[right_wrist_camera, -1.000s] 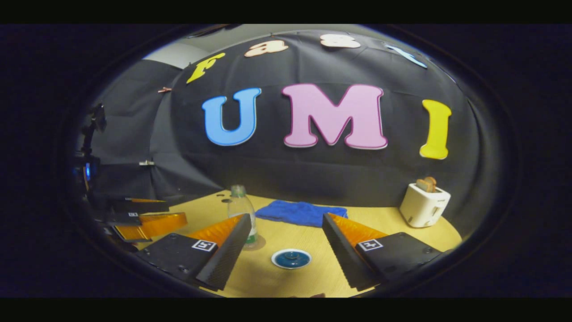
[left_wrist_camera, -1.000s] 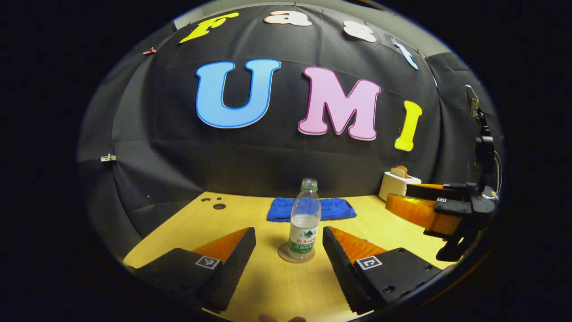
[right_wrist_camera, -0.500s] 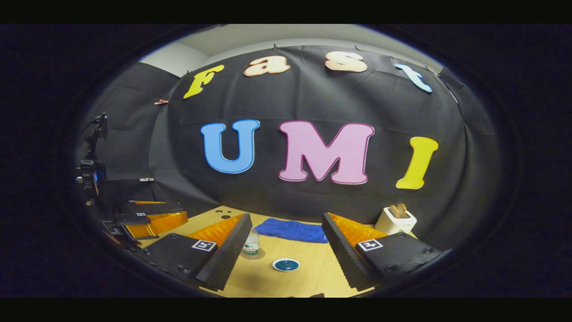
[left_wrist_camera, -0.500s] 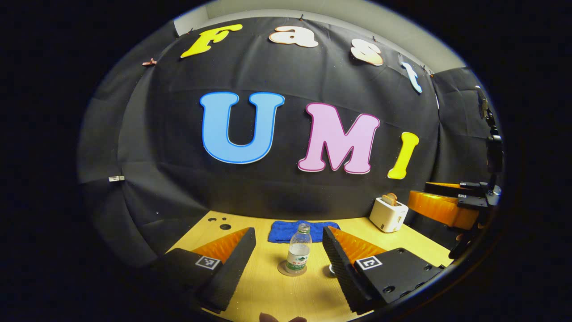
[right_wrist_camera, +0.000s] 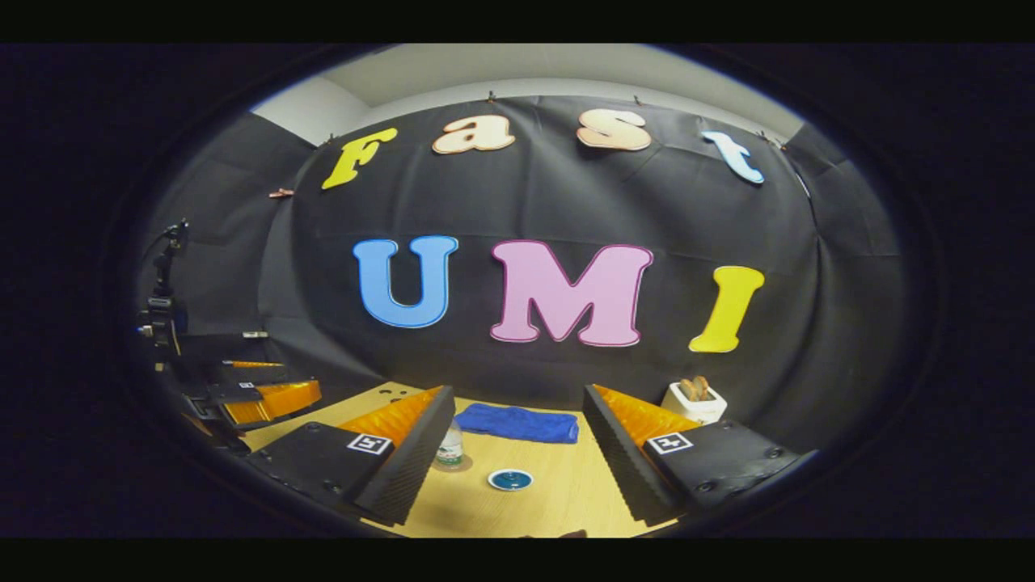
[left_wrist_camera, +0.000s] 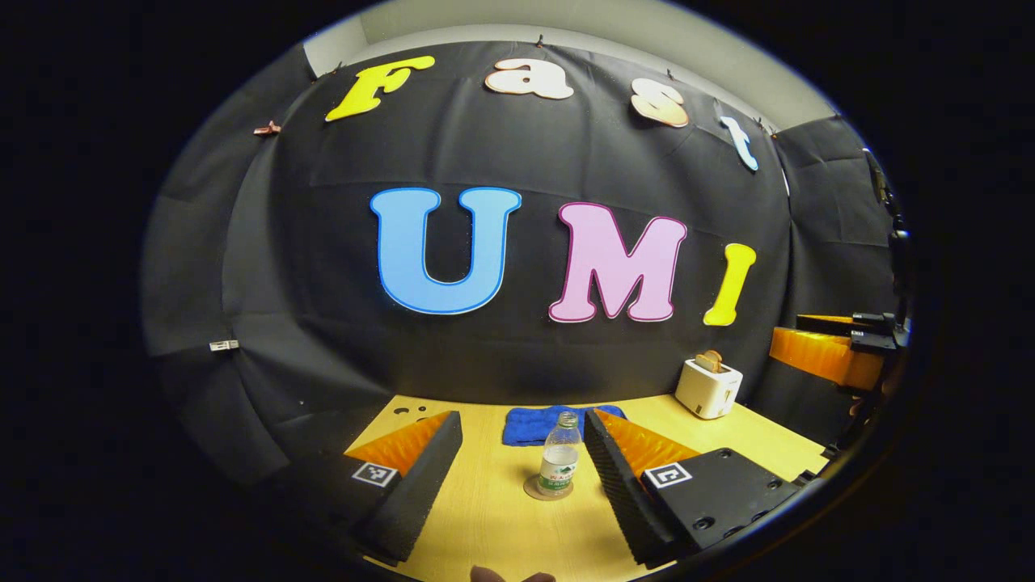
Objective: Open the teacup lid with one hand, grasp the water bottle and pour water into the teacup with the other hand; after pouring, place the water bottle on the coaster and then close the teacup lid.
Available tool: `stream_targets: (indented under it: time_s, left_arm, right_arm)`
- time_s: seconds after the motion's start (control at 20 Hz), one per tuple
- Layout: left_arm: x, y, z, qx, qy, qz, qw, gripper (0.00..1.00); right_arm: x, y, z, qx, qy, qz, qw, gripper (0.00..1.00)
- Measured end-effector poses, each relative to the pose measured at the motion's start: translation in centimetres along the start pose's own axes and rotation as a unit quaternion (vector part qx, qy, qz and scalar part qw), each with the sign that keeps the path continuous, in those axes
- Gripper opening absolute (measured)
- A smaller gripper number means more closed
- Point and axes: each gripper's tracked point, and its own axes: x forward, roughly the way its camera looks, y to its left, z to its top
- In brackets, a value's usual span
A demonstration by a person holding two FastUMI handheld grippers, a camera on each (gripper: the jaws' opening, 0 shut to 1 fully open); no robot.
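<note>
water bottle [left_wrist_camera: 559, 454] ahead, between spread jaws

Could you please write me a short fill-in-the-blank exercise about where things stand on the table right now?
1. The water bottle stands upright on the ____.
2. The teacup sits on the table with its lid ____.
3. Behind the bottle, near the booth wall, lies a blue ____.
4. Both the left hand-held gripper and the right hand-held gripper have their fingers ____, holding nothing.

Missing words: coaster; on; cloth; open
</note>
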Motion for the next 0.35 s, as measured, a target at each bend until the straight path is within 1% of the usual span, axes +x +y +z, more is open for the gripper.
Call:
stream_targets:
  time_s: [0.2,0.35]
  left_arm:
    - [0.09,-0.05,-0.32,-0.009,0.005,-0.010,1.000,0.95]
    - [0.60,-0.04,-0.53,-0.006,0.010,-0.012,1.000,0.95]
  right_arm:
    - [-0.35,0.32,0.69,-0.003,-0.005,-0.006,1.000,0.98]
    - [-0.23,0.07,1.00,-0.004,-0.009,-0.009,1.000,0.98]
